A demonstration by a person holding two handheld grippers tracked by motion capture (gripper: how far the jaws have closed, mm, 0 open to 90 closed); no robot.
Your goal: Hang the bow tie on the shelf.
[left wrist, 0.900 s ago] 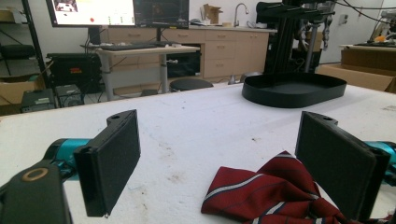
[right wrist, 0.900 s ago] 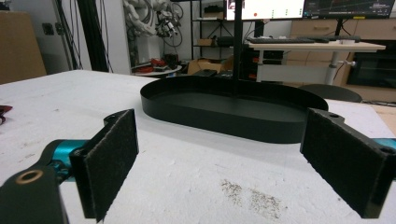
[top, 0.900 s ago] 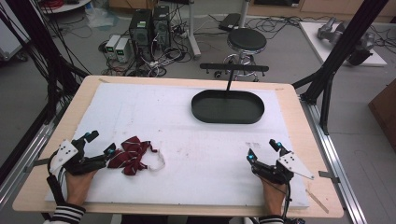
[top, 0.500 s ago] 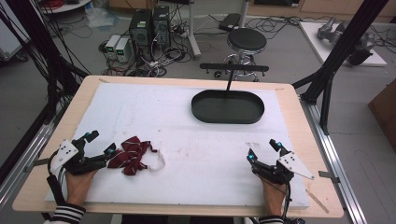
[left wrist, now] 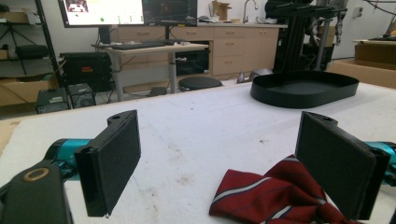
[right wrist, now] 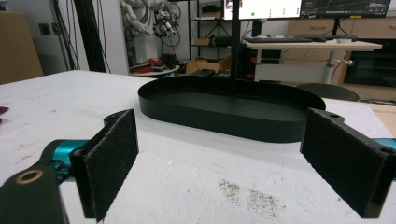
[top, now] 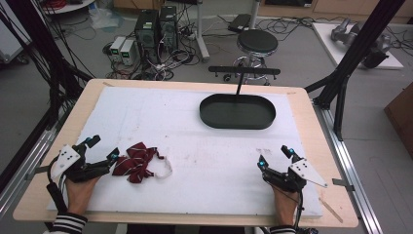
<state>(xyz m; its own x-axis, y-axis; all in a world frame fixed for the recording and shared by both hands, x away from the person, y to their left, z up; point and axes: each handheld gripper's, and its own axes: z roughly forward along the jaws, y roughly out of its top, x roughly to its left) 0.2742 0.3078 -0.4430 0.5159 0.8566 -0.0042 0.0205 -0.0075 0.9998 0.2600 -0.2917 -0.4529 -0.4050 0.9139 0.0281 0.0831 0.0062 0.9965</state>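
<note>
A dark red striped bow tie (top: 137, 161) with a white strap lies crumpled on the white table cover (top: 195, 141) at the front left. My left gripper (top: 103, 148) rests open just left of it; in the left gripper view the bow tie (left wrist: 266, 196) lies low between the spread jaws, by the right one. A black oval tray (top: 237, 111) stands empty at the back right, with an upright black T-shaped stand behind it. My right gripper (top: 275, 156) sits open near the front right edge, pointing at the tray (right wrist: 224, 109), nothing between its jaws.
A wooden table rim (top: 311, 105) frames the white cover. Black frame posts rise at both sides. Behind the table stand a round stool (top: 257, 41), computer towers and floor cables. Faint dirt marks dot the cover near the right gripper.
</note>
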